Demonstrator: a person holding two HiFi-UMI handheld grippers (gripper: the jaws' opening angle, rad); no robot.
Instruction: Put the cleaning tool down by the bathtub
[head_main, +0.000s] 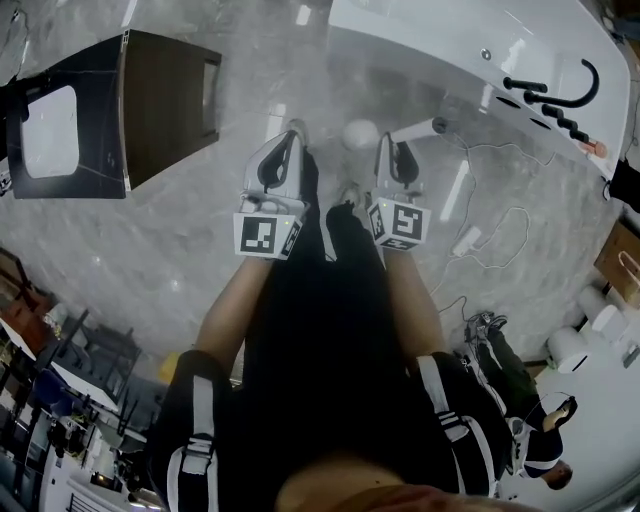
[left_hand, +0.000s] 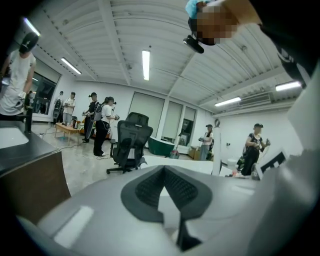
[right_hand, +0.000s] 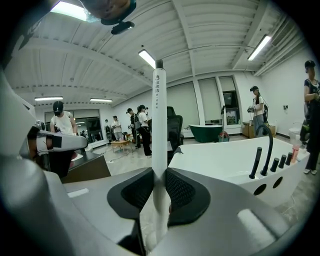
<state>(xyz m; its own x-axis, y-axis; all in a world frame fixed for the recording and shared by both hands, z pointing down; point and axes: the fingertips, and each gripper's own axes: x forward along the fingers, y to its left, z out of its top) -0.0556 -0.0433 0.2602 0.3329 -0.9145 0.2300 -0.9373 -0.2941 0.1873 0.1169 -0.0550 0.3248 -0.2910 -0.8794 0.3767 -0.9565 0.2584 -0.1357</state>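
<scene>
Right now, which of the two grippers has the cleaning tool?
The right gripper: its jaws clamp the white handle of the cleaning tool. The left gripper is shut with nothing between its jaws.

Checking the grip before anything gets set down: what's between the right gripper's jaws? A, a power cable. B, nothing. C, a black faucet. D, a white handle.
D: the right gripper is closed on the white handle, which stands up between its two dark pads.
</scene>
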